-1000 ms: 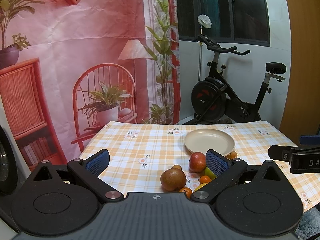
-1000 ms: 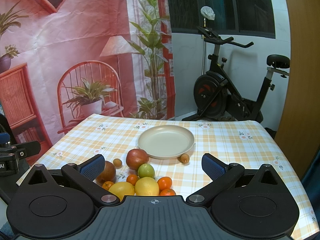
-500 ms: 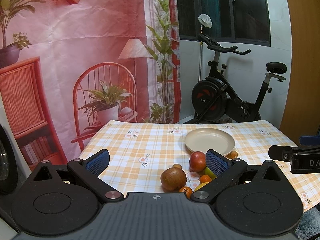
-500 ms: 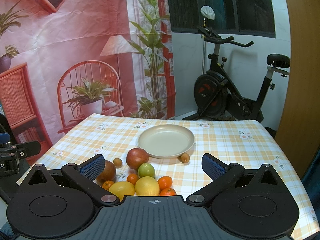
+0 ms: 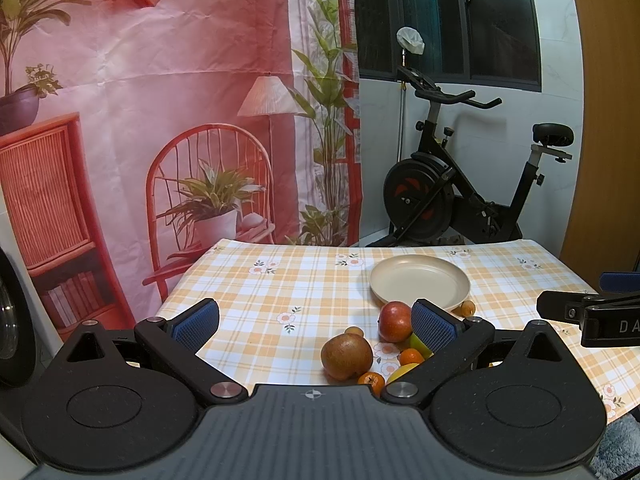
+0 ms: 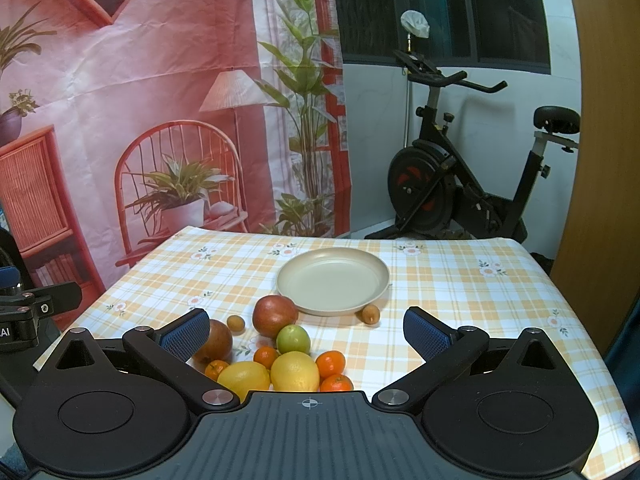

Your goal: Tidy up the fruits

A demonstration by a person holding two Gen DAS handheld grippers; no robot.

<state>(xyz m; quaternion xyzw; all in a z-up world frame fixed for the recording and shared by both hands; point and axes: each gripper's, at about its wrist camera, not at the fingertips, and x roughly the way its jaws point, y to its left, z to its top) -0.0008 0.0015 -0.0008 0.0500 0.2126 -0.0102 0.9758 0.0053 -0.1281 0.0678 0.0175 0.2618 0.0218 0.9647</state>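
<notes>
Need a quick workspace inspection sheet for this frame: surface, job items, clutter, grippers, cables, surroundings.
Surface: checked tablecloth, flat.
Job's things: beige plate empty; fruit cluster in front of it: red apple, green fruit, two yellow citrus, small oranges, brown pear-like fruit.
Clutter: nothing seen.
Grippers: left gripper open, empty; right gripper open, empty.
Cables: nothing seen.
Surroundings: exercise bike, printed backdrop.

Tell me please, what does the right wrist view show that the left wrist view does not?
Only the right wrist view shows the two whole yellow citrus fruits and the whole green fruit; the open right gripper hides none of them. Only the left wrist view shows the open left gripper, one finger covering those fruits. Both share the empty plate, the red apple and the checked tablecloth.
</notes>
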